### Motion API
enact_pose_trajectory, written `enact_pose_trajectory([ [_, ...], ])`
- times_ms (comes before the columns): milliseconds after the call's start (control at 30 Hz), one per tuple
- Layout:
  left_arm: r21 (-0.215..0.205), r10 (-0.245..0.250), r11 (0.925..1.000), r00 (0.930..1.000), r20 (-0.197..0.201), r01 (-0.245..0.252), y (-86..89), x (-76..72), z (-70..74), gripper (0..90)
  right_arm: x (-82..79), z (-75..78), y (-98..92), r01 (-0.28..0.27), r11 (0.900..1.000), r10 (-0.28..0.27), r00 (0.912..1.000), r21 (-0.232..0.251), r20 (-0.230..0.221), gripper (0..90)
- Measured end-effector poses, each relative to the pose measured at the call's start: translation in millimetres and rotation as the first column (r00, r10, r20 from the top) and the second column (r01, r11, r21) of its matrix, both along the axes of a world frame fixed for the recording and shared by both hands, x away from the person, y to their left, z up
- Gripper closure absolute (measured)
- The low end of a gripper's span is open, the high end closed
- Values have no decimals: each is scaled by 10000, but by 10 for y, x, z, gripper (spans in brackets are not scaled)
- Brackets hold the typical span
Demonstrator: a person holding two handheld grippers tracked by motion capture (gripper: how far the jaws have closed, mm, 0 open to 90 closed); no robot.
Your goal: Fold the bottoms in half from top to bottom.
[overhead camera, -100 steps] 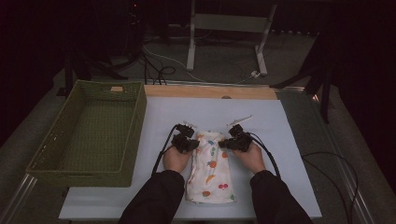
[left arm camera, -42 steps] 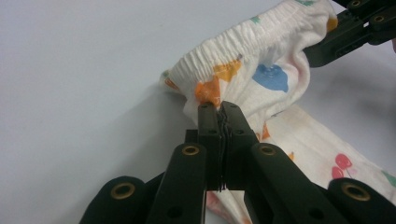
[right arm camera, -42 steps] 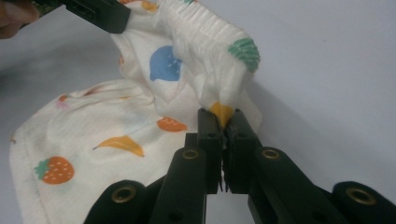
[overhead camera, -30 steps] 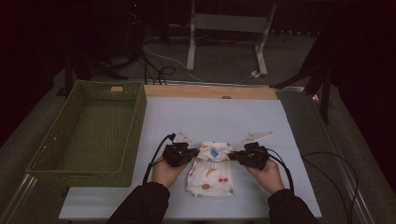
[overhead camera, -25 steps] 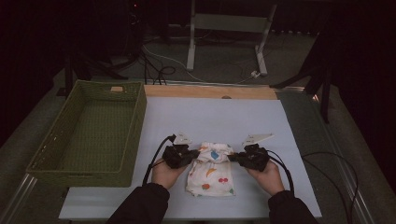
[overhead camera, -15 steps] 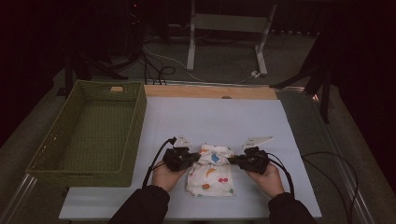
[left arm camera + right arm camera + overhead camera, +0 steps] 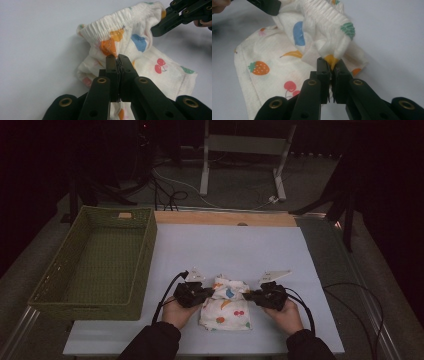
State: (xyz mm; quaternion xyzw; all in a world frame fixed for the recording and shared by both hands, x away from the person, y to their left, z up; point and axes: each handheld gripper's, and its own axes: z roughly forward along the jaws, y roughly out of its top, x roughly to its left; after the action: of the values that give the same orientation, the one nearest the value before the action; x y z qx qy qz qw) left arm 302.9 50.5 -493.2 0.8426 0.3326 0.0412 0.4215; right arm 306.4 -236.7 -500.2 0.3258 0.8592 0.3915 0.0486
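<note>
Fruit-print cloth on counter, near green basket. Left tongs clamped on elastic hem; right tongs pinching opposite hem corner.

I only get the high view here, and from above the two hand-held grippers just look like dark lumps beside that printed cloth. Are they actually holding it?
Observer: Yes. In the left gripper view, the left hand-held gripper is shut on the printed cloth, pinching a fold just below its gathered elastic edge.
Operator: And the other one?
Observer: The right gripper view shows the right hand-held gripper clamped on an orange-printed corner of the cloth.
Operator: What's the print?
Observer: Fruit: a strawberry, cherries and a banana.
</note>
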Motion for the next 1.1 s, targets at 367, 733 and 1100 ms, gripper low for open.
enact_pose_trajectory([
  [367,126,-209,9997,9995,-253,213,1,-90,-97,884,-70,-87,24,-118,9999,119,9995,23,-293,816],
  [733,354,-406,9985,9983,-420,421,17,-150,-180,882,-141,-70,-53,-221,9998,220,9987,-21,-456,761],
  [1100,975,-867,9914,9961,-137,876,12,-254,-214,880,-165,74,-186,-157,9998,162,9994,154,-306,772],
])
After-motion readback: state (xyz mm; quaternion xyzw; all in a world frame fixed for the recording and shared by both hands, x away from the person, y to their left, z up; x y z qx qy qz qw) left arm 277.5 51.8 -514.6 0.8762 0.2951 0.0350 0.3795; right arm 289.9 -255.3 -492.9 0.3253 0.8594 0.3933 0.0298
